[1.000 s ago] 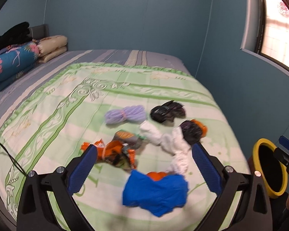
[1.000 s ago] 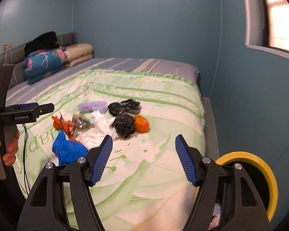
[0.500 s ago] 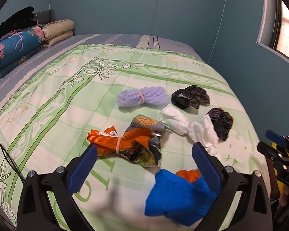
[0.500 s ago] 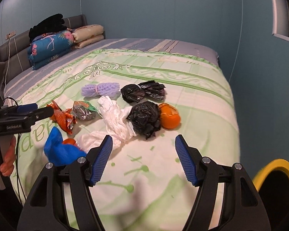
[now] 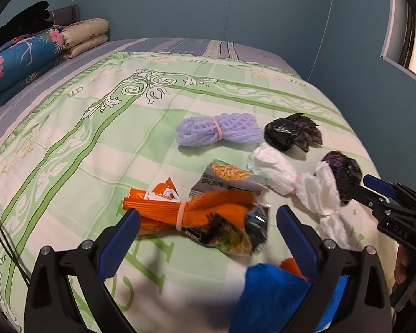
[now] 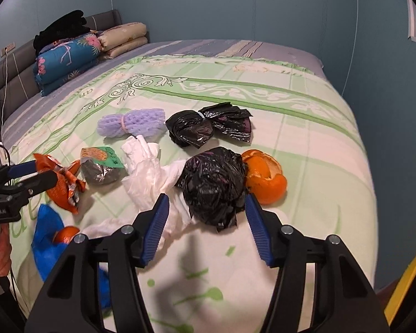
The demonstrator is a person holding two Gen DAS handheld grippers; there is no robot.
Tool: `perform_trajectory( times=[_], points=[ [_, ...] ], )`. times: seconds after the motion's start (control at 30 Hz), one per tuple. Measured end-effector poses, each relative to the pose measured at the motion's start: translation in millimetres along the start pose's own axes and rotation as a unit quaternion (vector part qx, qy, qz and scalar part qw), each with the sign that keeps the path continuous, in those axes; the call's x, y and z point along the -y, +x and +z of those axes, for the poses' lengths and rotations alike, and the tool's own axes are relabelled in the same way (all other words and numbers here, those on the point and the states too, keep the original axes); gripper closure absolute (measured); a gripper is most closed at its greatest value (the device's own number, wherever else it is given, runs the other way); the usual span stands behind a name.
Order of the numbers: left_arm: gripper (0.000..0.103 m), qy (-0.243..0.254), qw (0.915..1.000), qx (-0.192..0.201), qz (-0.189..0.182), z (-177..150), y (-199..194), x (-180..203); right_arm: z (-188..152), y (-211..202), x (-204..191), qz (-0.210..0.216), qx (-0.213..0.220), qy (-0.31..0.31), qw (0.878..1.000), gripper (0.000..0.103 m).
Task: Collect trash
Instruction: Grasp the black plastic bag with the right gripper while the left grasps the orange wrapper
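Trash lies on the green bedspread (image 5: 77, 149). My left gripper (image 5: 205, 233) is open, its blue pads either side of an orange snack wrapper (image 5: 191, 216) tied with a band. My right gripper (image 6: 206, 222) is open, its pads flanking a crumpled black bag (image 6: 213, 183). An orange peel (image 6: 266, 177) sits right of that bag. Also on the bed are a purple foam net (image 5: 219, 131), a second black bag (image 6: 208, 127), white plastic (image 6: 147, 163), a silver snack packet (image 5: 227, 179) and a blue bag (image 5: 274, 297).
Folded quilts and pillows (image 6: 69, 55) are stacked at the head of the bed. A yellow-rimmed bin (image 6: 407, 285) stands on the floor at the bed's right side. A black cable (image 5: 2, 238) runs along the left edge. Blue walls surround the bed.
Both grippers have moved forward and down toward the trash: the left now straddles the orange wrapper, the right the black bag. Both stay open.
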State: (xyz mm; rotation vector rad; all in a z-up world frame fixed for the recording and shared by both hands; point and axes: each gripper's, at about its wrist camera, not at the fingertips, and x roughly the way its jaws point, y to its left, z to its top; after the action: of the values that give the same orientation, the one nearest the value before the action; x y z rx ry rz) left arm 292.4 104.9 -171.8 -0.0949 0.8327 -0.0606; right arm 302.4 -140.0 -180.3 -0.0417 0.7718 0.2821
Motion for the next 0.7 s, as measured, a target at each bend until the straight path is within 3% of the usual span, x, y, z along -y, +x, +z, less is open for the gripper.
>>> perform_trajectory(
  times=[0.13, 0.23, 0.3, 0.33, 0.5, 0.6, 0.7],
  points=[
    [0.011, 0.000, 0.9999, -0.015, 0.000, 3, 14, -1, 6, 21, 8, 0.006, -0.019, 0.021, 1.000, 0.052],
    [0.027, -0.001, 0.9995, -0.030, -0.003, 7, 27, -2, 10, 34, 15, 0.015, -0.030, 0.039, 0.999, 0.055],
    [0.054, -0.011, 0.9988, -0.047, -0.010, 8, 38, -7, 13, 42, 17, 0.022, -0.038, 0.047, 0.998, 0.061],
    [0.058, -0.018, 0.9982, -0.056, -0.011, 8, 44, -10, 14, 44, 18, 0.024, -0.040, 0.049, 0.998, 0.062],
    [0.070, -0.039, 0.9974, -0.055, -0.026, 10, 42, -20, 22, 49, 19, 0.035, -0.043, 0.063, 0.996, 0.075],
    [0.080, -0.050, 0.9971, -0.041, -0.040, 14, 30, -25, 26, 47, 20, 0.040, -0.042, 0.070, 0.996, 0.078],
    [0.082, -0.061, 0.9968, -0.028, -0.044, 18, 21, -30, 30, 41, 18, 0.033, -0.030, 0.062, 0.997, 0.080]
  ],
)
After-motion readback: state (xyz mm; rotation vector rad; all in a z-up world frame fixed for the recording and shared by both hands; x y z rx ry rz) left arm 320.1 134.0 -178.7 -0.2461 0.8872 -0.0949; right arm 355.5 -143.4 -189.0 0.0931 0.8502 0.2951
